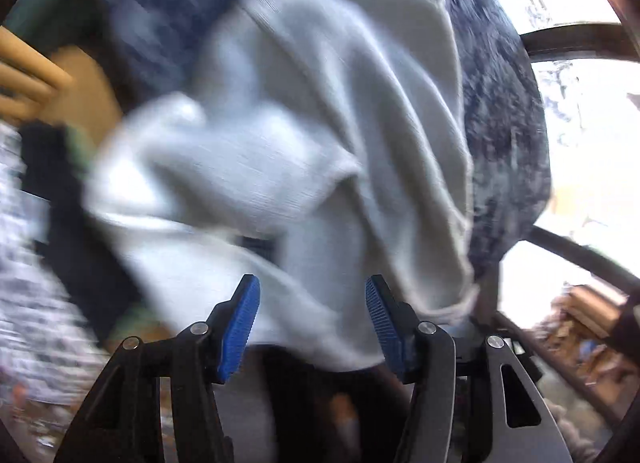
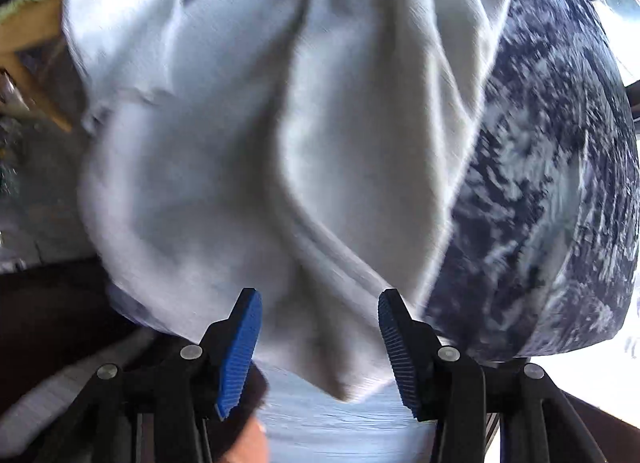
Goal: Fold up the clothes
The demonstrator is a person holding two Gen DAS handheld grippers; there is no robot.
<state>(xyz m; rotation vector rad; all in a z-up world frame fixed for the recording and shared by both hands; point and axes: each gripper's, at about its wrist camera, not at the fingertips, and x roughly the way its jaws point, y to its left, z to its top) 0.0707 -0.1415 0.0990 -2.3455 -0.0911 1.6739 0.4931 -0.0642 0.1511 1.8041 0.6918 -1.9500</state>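
Note:
A pale grey-white garment [image 1: 288, 151] lies rumpled over a dark blue mottled cushion [image 1: 504, 135] and fills most of both blurred views. My left gripper [image 1: 312, 295] points down at its near edge, jaws apart, the blue pads [image 1: 240, 327] clear of the cloth. In the right wrist view the same garment [image 2: 248, 151] bunches in deep folds on the cushion [image 2: 552, 199]. My right gripper [image 2: 320, 311] also stands open above a hanging fold, with cloth behind the gap but neither pad [image 2: 240, 351] pressing on it.
Wooden furniture [image 1: 48, 79] shows at the left. A dark curved frame [image 1: 580, 259] and bright floor lie to the right. A dark garment [image 1: 60, 191] lies beside the pale one. A wooden leg [image 2: 36, 87] shows at the left of the right wrist view.

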